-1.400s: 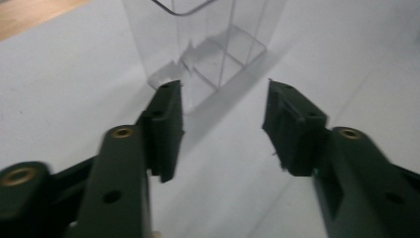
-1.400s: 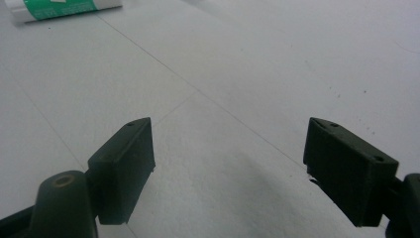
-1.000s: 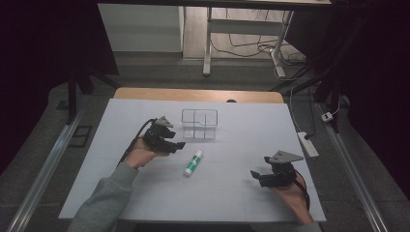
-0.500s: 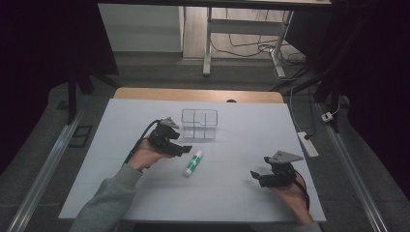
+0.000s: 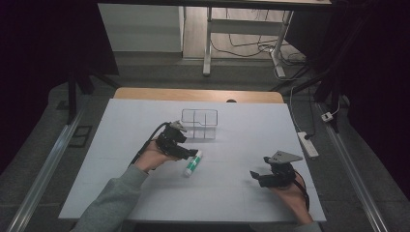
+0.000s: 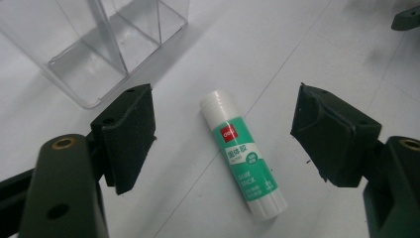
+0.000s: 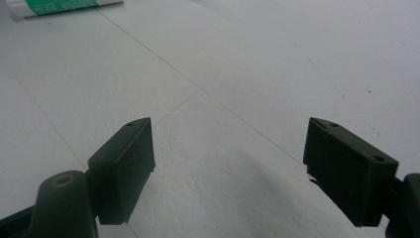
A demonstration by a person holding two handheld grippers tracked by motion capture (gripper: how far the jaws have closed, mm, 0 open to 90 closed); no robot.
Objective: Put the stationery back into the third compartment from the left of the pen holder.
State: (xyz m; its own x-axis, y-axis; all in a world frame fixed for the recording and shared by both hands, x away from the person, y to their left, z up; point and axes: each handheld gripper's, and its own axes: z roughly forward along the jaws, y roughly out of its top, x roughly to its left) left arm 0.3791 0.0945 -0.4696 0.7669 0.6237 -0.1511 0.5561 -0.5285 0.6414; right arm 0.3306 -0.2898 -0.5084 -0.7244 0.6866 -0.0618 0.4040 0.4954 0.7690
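high: overhead, forward-down | gripper views: close, tabletop | shared: glue stick (image 6: 242,161)

green-and-white glue stick (image 6: 243,162), clear organizer (image 5: 199,123), black jaws, white table (image 5: 241,140)

A clear plastic organiser (image 5: 199,123) with compartments stands upright on the white counter (image 5: 241,193), toward the far edge and about midway along it. Past that edge a strip of bare wood (image 5: 145,93) shows. On the floor off the counter's right edge lies a white power strip (image 5: 307,144). Beyond the far edge, the metal legs of another table (image 5: 208,43) stand among loose cables (image 5: 246,46).
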